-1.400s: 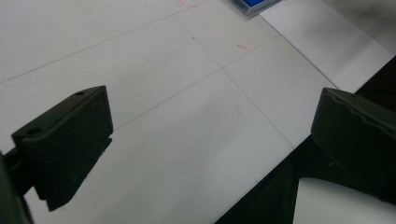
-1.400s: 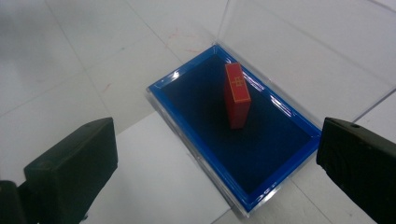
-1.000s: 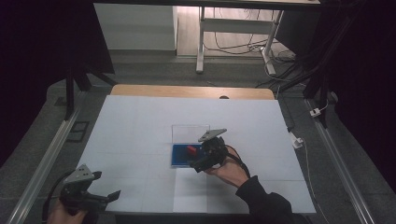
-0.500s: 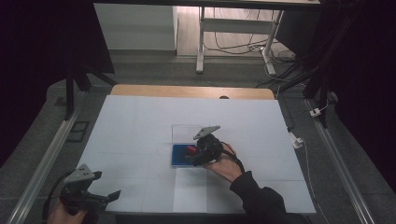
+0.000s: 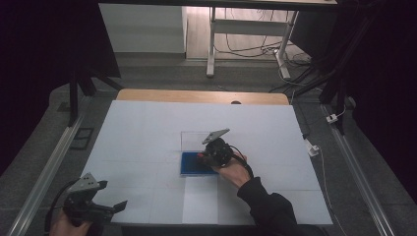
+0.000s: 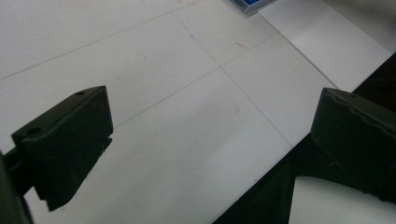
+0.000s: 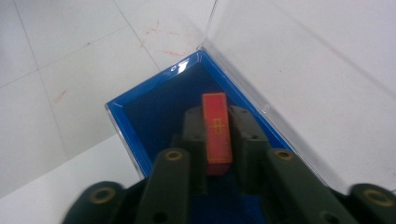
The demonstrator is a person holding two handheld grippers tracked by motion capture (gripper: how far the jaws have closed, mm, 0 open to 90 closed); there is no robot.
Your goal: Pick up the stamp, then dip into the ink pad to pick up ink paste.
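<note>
A blue-lined box (image 5: 193, 164) with a clear lid (image 5: 194, 140) standing open lies at the middle of the white table. My right gripper (image 5: 202, 156) hangs over the box's right part, shut on a red block (image 7: 216, 131) with gold markings. In the right gripper view the block points into the blue box (image 7: 154, 112), the clear lid (image 7: 299, 70) rising at the right. My left gripper (image 5: 118, 205) is at the table's near left corner, open, with nothing between its fingers (image 6: 70, 140).
The white table top (image 5: 147, 128) has a wooden strip (image 5: 196, 96) at its far edge. Metal rails (image 5: 44, 172) run along both sides. A desk frame (image 5: 246, 29) and cables lie on the floor beyond.
My right gripper has moved left and slightly away from me with the red block, over the blue box. The left gripper has stayed in place.
</note>
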